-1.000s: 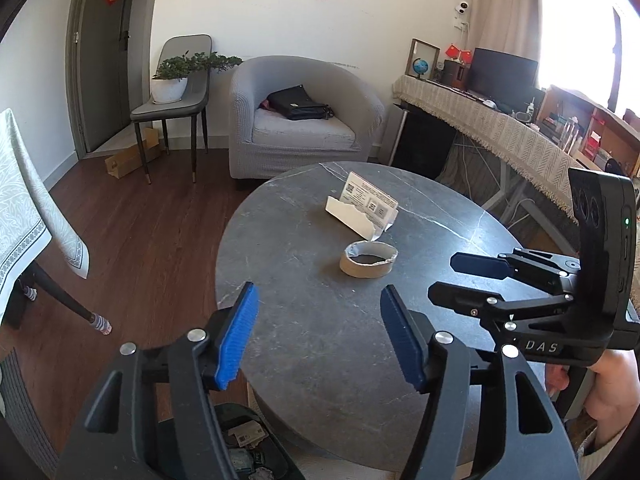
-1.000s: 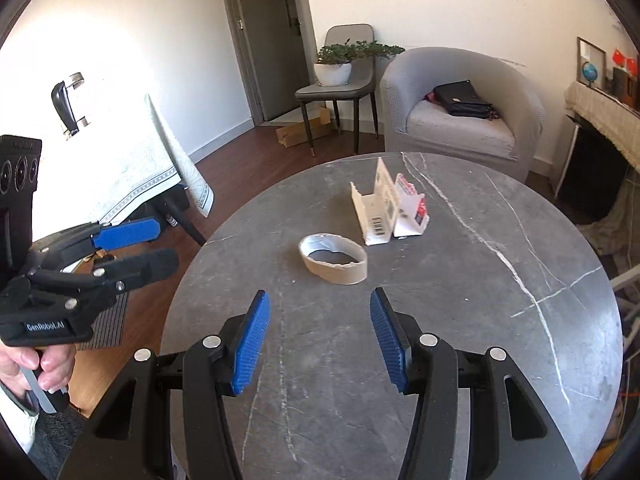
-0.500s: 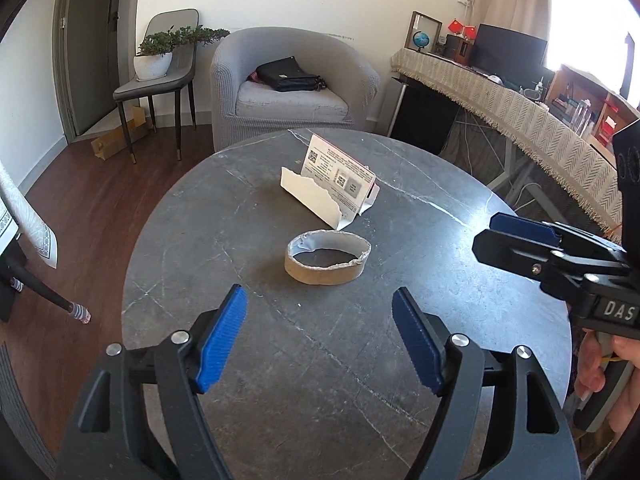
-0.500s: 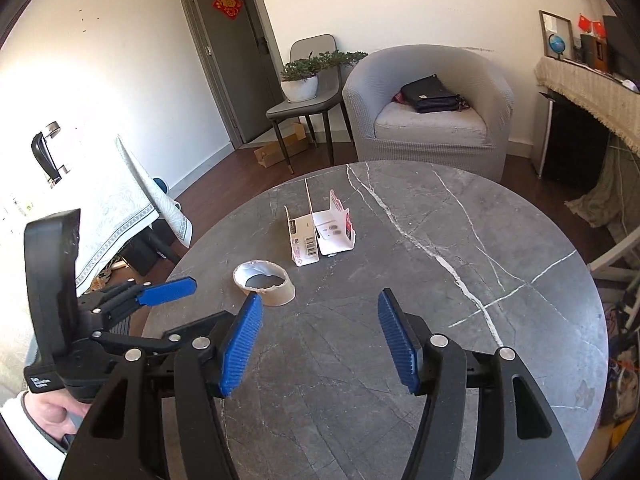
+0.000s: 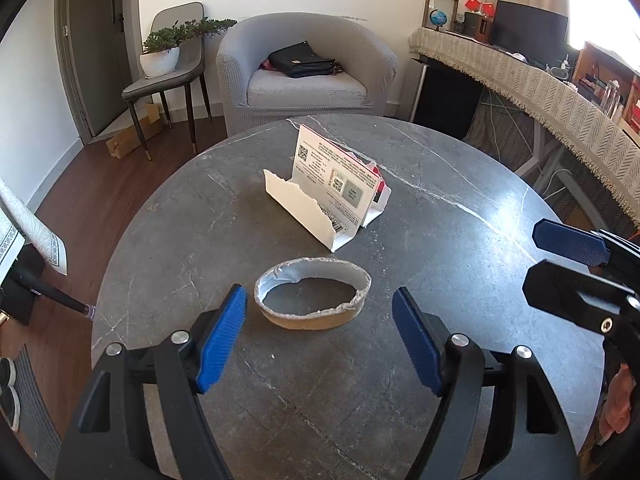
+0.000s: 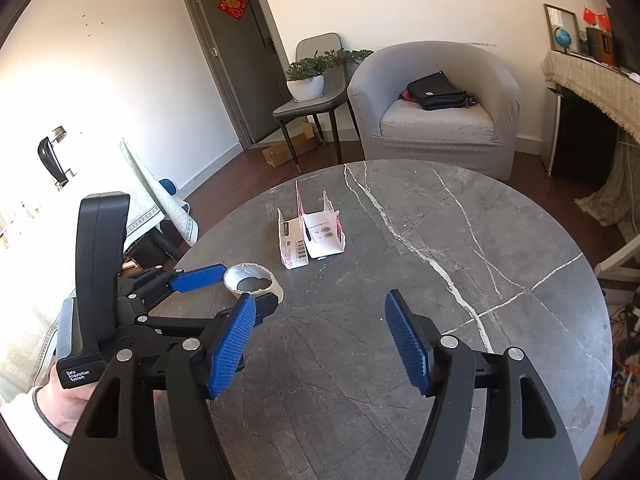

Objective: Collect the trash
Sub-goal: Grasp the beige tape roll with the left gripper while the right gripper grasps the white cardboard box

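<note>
A torn cardboard tape ring (image 5: 312,318) lies on the round grey marble table (image 5: 200,220). Behind it stands a torn white carton (image 5: 320,196) with printed codes. My left gripper (image 5: 320,294) is open and low over the table, its blue pads on either side of the ring's near edge, not touching it. In the right wrist view the ring (image 6: 276,286) shows at the left gripper's (image 6: 230,292) tips, with the carton (image 6: 316,236) beyond. My right gripper (image 6: 320,300) hangs over bare table, its jaws opening with nothing between them. It also shows at the right edge of the left wrist view as the right gripper (image 5: 568,256).
Past the table stand a grey armchair (image 5: 304,76) with a black bag and a chair (image 5: 168,76) bearing a potted plant. A cloth-draped sideboard (image 5: 540,84) runs along the right. A cloth-covered table (image 6: 152,208) is at the left. A cardboard box (image 5: 132,140) lies on the floor.
My left gripper has come forward and down to the tape ring with its jaws wider. The right gripper's jaws have also widened, and it has shifted over the table.
</note>
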A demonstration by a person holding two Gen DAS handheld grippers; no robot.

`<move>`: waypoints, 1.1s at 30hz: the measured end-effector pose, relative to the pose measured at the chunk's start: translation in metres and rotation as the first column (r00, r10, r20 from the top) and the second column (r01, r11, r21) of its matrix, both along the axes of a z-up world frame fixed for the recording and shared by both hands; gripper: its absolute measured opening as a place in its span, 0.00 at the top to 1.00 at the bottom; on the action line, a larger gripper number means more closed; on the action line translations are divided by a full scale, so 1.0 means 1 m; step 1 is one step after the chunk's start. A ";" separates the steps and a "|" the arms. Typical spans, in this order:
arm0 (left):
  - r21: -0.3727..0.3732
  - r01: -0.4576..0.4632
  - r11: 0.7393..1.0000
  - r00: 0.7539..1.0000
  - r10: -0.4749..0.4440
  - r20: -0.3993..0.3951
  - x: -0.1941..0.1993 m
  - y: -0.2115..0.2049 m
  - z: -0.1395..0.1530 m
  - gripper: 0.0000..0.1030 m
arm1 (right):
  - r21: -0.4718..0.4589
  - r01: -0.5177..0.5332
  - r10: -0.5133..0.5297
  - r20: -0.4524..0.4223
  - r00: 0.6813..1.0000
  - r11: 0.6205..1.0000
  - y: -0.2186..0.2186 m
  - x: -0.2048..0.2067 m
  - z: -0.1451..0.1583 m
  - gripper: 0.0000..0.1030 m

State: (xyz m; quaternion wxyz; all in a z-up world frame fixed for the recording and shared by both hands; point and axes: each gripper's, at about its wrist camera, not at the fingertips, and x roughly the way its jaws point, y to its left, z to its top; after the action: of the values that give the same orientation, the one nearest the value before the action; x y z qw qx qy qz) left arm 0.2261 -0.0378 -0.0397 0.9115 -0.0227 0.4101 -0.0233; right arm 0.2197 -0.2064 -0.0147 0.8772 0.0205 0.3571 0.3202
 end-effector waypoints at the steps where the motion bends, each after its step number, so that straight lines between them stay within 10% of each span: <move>1: -0.002 -0.003 1.000 1.000 0.003 0.000 0.002 0.001 -0.001 0.25 | -0.004 -0.003 0.003 0.003 1.000 1.000 0.001 0.001 0.000 0.34; 20: -0.145 -0.055 0.988 0.998 0.057 0.013 -0.012 0.050 0.012 0.40 | -0.114 -0.007 0.011 0.035 0.999 0.993 0.042 0.015 -0.006 0.34; 33: -0.181 -0.055 0.982 0.998 0.060 0.022 -0.027 0.086 0.019 0.39 | -0.181 -0.007 0.017 0.055 0.998 0.983 0.078 0.033 -0.013 0.58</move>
State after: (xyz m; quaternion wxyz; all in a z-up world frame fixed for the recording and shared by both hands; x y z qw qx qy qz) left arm 0.1990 0.0483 -0.0211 0.9115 -0.1165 0.3929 -0.0341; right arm 0.2530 -0.1279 -0.0281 0.8831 -0.0704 0.3601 0.2924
